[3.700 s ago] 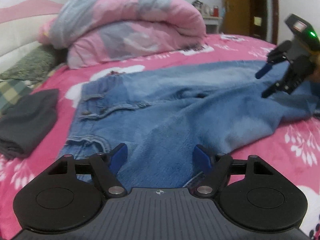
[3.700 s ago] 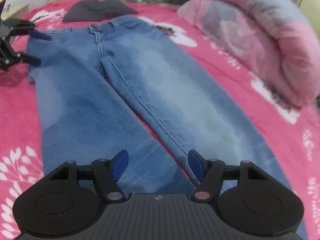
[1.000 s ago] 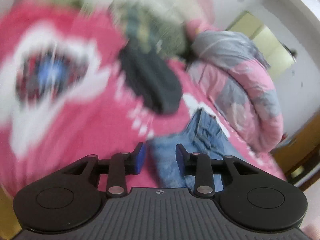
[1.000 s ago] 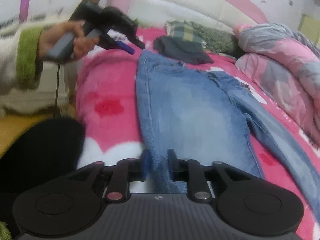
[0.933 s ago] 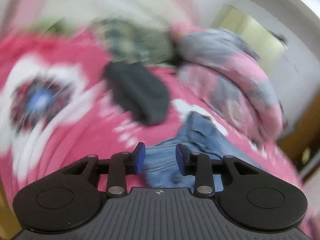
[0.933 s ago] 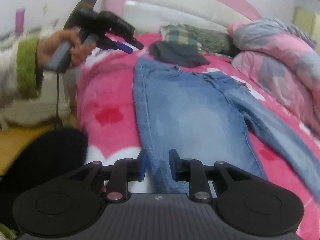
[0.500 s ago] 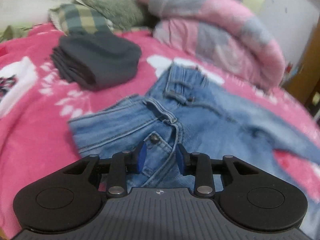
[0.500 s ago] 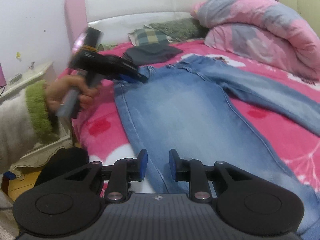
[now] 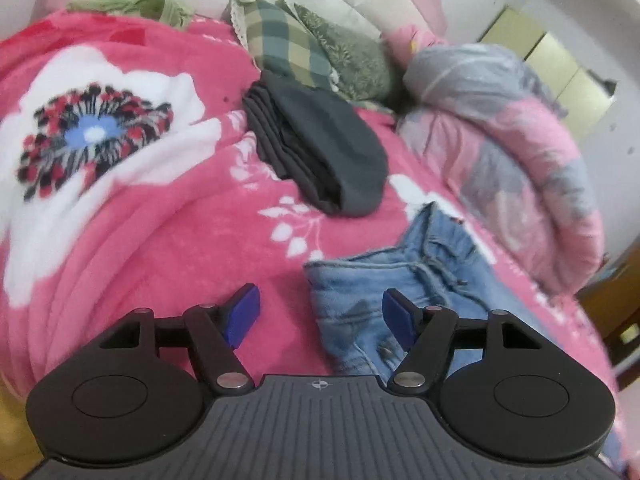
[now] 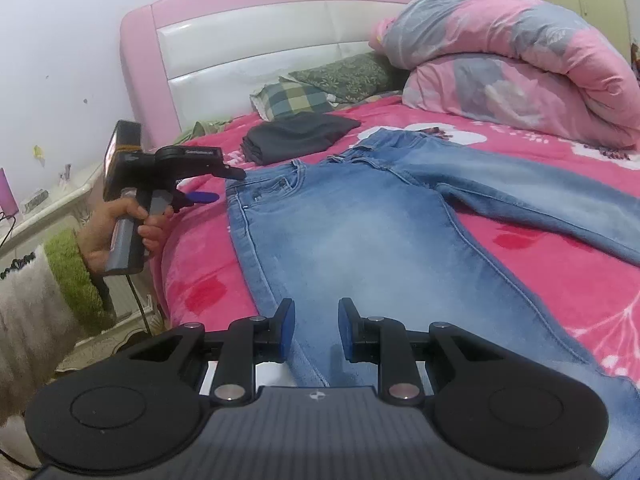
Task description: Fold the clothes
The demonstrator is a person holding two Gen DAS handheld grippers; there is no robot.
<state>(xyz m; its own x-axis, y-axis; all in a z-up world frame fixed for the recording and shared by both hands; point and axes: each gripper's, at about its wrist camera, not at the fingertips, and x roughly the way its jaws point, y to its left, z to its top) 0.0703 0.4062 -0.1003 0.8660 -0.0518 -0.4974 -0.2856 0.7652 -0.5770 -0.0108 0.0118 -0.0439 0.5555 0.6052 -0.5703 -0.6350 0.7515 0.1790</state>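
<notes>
Blue jeans (image 10: pixel 360 232) lie flat along the pink flowered bed, waist toward the headboard. In the left wrist view the waistband corner (image 9: pixel 360 292) lies on the blanket between my left gripper's (image 9: pixel 320 316) spread blue pads, which do not press on it; the jaws are opening. Seen from the right wrist, that left gripper (image 10: pixel 230 186) hovers at the waist's near corner, held by a hand (image 10: pixel 120 220). My right gripper (image 10: pixel 316 332) is at the leg's end. Its jaws are narrow and closed on the denim that runs between the pads.
A folded dark grey garment (image 9: pixel 328 152) lies just beyond the waistband. Checked and green pillows (image 10: pixel 296 100) rest against the pink headboard (image 10: pixel 260 40). A rolled pink-and-grey quilt (image 10: pixel 520 60) fills the far side. A white nightstand (image 10: pixel 52 204) stands beside the bed's edge.
My left gripper's jaws have spread wide and let go of the waistband, which now lies on the blanket. The right gripper keeps its narrow hold on the leg; its view has rolled.
</notes>
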